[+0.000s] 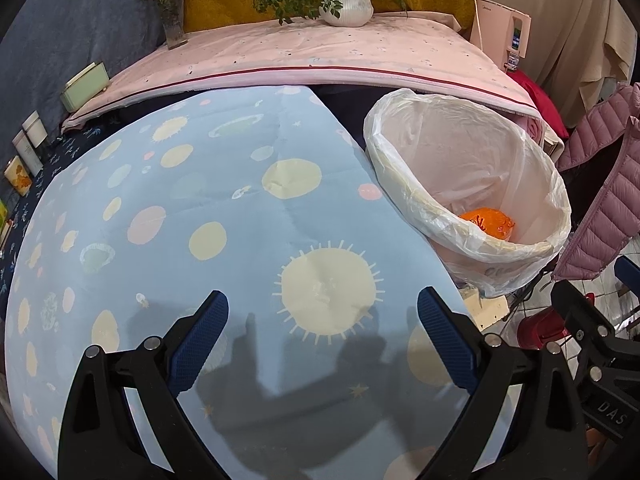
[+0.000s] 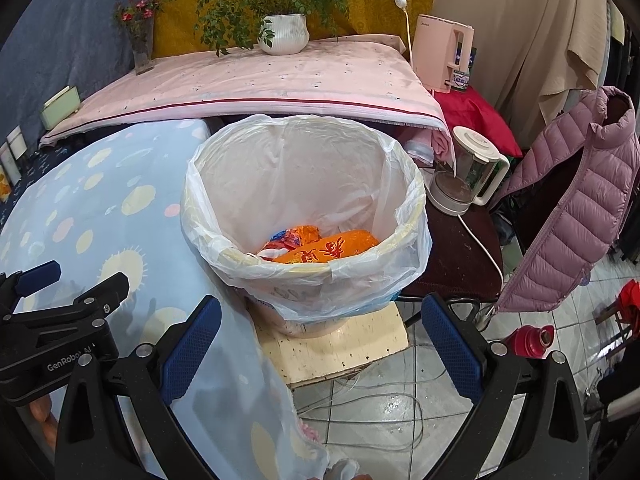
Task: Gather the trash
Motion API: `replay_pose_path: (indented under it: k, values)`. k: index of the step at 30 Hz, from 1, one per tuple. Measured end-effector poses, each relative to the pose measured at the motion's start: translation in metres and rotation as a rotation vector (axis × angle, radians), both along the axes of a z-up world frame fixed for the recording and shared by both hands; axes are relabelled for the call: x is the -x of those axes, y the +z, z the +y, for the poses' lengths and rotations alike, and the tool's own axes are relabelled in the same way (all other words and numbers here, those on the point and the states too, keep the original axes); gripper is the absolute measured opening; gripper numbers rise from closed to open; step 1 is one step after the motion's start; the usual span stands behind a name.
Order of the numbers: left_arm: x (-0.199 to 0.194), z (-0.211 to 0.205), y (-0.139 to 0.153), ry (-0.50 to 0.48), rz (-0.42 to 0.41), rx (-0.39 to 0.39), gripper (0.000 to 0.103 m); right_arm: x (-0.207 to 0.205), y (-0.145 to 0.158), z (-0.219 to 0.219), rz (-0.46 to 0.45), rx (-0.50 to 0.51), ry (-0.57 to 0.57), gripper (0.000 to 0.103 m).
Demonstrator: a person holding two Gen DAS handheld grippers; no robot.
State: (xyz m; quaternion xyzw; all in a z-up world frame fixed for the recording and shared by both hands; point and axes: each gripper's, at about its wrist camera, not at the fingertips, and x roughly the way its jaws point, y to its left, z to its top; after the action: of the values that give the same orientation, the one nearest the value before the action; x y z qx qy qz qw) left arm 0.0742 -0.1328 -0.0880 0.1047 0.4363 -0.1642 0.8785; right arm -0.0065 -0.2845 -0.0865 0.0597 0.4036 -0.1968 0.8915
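A bin lined with a clear plastic bag [image 2: 304, 208] stands on a pale board beside the table; its rim [image 1: 468, 240] shows at the right of the left wrist view. Orange wrappers [image 2: 320, 250] lie at its bottom, also seen as an orange packet [image 1: 488, 222]. My left gripper [image 1: 322, 318] hovers open over the light blue spotted tablecloth [image 1: 224, 208], holding nothing. My right gripper [image 2: 320, 320] is open and empty, just short of the bin's near side. The left gripper [image 2: 60, 280] shows at the left of the right wrist view.
A pink-covered table [image 2: 256, 80] behind holds a white plant pot [image 2: 284, 34] and a flower vase [image 2: 142, 46]. A kettle [image 2: 464, 176], a pink appliance [image 2: 442, 56], a pink padded jacket [image 2: 568, 208], a red bottle [image 2: 530, 340] and loose cables [image 2: 380, 412] on the tiled floor crowd the right.
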Motion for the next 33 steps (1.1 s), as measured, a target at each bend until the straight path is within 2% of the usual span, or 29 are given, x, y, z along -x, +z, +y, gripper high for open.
replay_pose_path:
  k: [33]
  values:
    - [0.0037, 0.0008, -0.0020, 0.001, 0.000, -0.006, 0.091, 0.0001, 0.0002, 0.0010, -0.001, 0.000, 0.003, 0.097]
